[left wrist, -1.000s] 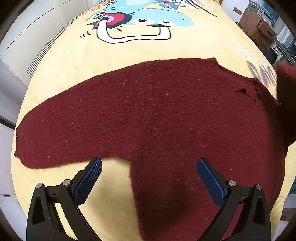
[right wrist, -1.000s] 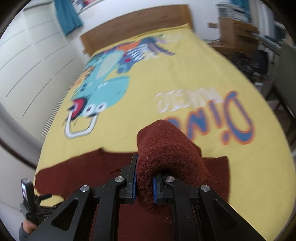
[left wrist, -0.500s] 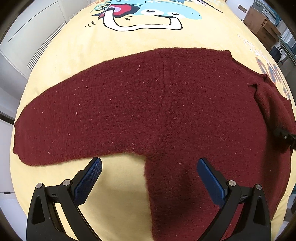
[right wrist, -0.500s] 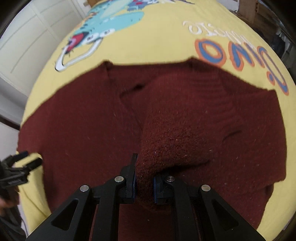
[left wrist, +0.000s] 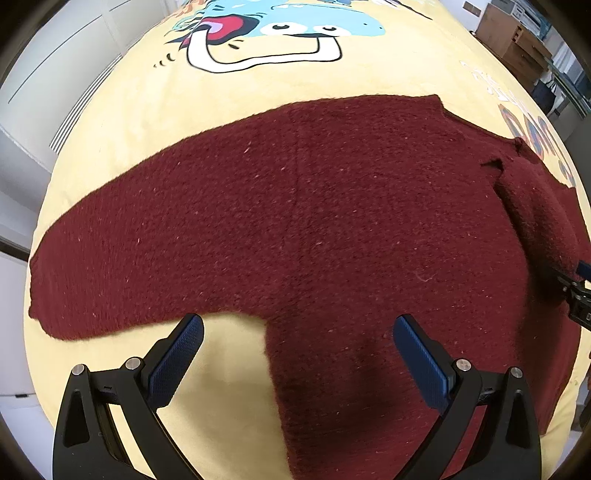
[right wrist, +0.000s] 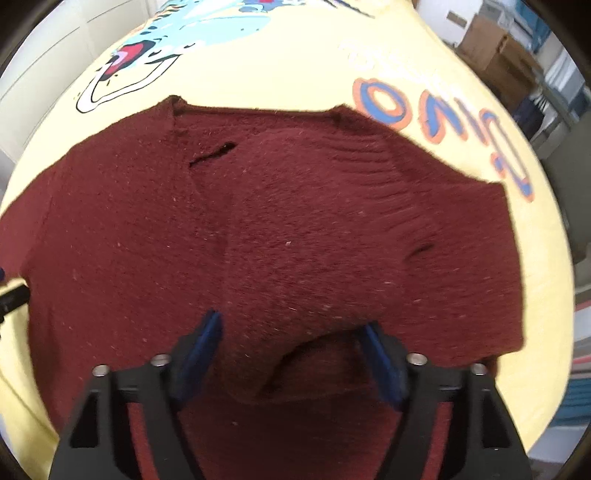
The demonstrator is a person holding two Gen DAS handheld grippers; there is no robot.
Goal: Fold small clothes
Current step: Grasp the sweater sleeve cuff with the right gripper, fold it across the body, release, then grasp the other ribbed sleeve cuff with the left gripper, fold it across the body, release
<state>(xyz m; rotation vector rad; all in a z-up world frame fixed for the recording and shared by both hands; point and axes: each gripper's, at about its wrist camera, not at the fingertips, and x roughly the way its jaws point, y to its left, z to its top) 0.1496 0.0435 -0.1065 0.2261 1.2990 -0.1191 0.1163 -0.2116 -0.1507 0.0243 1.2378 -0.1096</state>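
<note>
A dark red knitted sweater [left wrist: 314, 229] lies flat on the yellow bedspread [left wrist: 277, 85]. Its left sleeve [left wrist: 122, 258] stretches out to the left. Its right sleeve [right wrist: 295, 266] is folded in over the body. My left gripper [left wrist: 297, 350] is open and empty, hovering over the sweater's lower left side near the armpit. My right gripper [right wrist: 291, 347] is open, its jaws apart on either side of the folded sleeve's cuff [right wrist: 273, 369], which rests on the body. The right gripper's tip also shows at the right edge of the left wrist view [left wrist: 576, 295].
The bedspread [right wrist: 295, 55] carries a blue cartoon dinosaur print [left wrist: 280, 33] and orange-blue lettering [right wrist: 443, 122]. White cupboard doors [left wrist: 55, 74] stand left of the bed. Wooden furniture and boxes [right wrist: 491, 55] stand to the right.
My right gripper carried the right sleeve over the body, lowered it and opened, letting the cuff go. My left gripper stayed open and shifted slightly over the sweater.
</note>
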